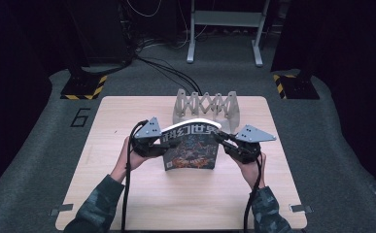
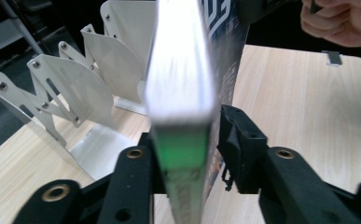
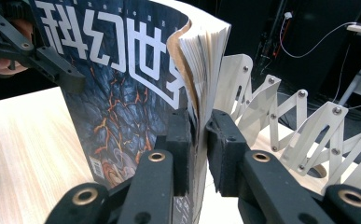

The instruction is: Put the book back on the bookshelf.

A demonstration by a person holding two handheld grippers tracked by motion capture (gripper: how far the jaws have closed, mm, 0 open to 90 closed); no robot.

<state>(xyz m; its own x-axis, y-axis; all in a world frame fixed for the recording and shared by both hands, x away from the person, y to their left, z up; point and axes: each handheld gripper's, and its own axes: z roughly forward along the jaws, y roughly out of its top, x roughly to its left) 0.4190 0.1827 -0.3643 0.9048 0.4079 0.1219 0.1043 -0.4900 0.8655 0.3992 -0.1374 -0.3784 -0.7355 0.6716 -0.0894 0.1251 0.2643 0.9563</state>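
One magazine (image 1: 191, 148) stands before one accordion rack (image 1: 206, 106) at twelve o'clock; left gripper (image 1: 159, 144) and right gripper (image 1: 224, 142) each clamp an edge. Right gripper view reveals fanned pages.

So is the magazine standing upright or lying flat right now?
Upright: the magazine stands on edge, clamped between the left gripper and right gripper, before the rack.

Your sleeves (image 1: 95, 204) are a dark camouflage pattern. Each gripper, left (image 1: 146, 141) and right (image 1: 241, 143), is black with a grey three-cornered plate on top and a black cable trailing toward you. Brass-coloured rivets dot the black jaw arms.
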